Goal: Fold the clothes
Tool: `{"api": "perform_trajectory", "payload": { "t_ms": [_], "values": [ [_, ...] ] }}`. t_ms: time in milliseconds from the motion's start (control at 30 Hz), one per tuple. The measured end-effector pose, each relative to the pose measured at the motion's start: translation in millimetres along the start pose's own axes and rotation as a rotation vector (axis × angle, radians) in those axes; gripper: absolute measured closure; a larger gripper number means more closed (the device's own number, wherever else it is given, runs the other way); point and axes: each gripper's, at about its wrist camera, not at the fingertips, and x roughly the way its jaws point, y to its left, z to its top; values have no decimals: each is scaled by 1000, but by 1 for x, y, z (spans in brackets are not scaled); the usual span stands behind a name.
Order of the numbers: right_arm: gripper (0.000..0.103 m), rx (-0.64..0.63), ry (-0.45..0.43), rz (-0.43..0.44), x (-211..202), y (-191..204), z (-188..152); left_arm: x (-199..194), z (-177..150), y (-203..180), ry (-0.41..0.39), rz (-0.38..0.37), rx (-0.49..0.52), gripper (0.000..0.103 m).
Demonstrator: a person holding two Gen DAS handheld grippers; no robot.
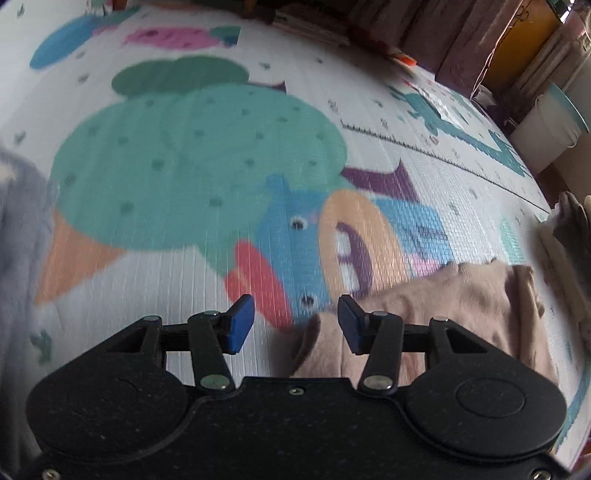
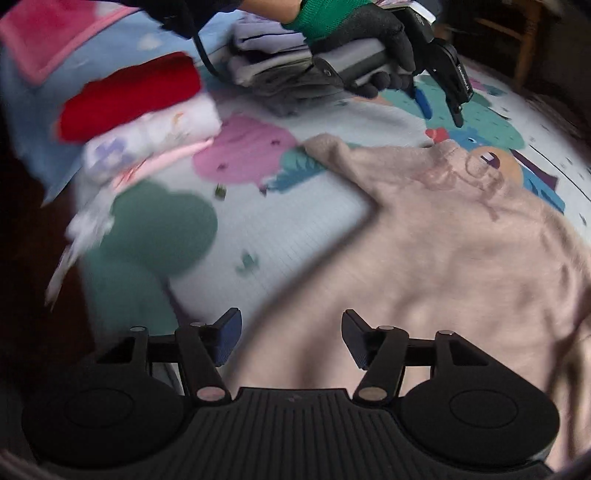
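A pale pink sweater [image 2: 461,240] lies spread on the cartoon play mat [image 2: 280,229], with one sleeve reaching toward the upper left. My right gripper [image 2: 291,336] hovers over the sweater's lower edge, open, with nothing pinched between its blue pads. The left wrist view shows the same sweater [image 1: 461,295] at lower right, its sleeve cuff lying just under the left gripper [image 1: 295,321]. That gripper is open and holds nothing. A hand in a black and green glove [image 2: 354,33] carries the left gripper [image 2: 439,110] above the mat, beyond the sweater's collar.
Folded clothes, red on white and pink [image 2: 140,122], are stacked at the left, and a grey folded pile [image 2: 266,62] sits behind them. A grey garment [image 1: 18,221] lies at the mat's left edge. A white bin [image 1: 546,125] and curtains [image 1: 443,33] stand beyond the mat.
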Motion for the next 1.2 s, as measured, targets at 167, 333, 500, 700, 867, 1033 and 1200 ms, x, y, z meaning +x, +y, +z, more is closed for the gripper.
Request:
{"api": "perform_trajectory", "payload": {
  "t_ms": [167, 333, 500, 700, 867, 1033, 1200],
  "values": [
    [45, 49, 38, -186, 29, 30, -6, -1, -5, -5, 12, -11, 39, 52],
    [46, 2, 49, -212, 38, 33, -16, 2, -4, 9, 3, -75, -3, 52],
    [61, 51, 41, -183, 36, 24, -18, 13, -6, 18, 13, -141, -67, 52],
    [84, 182, 29, -123, 29, 4, -20, 22, -11, 6, 41, -182, 0, 64],
    [93, 302, 4, -60, 21, -13, -23, 15, -5, -17, 40, -188, 105, 98],
    [94, 452, -59, -11, 5, -29, -30, -5, 8, -53, 24, -166, 155, 100],
    [94, 691, -142, 17, -19, -58, -49, -7, 23, -95, 31, -153, 106, 100]
  ]
}}
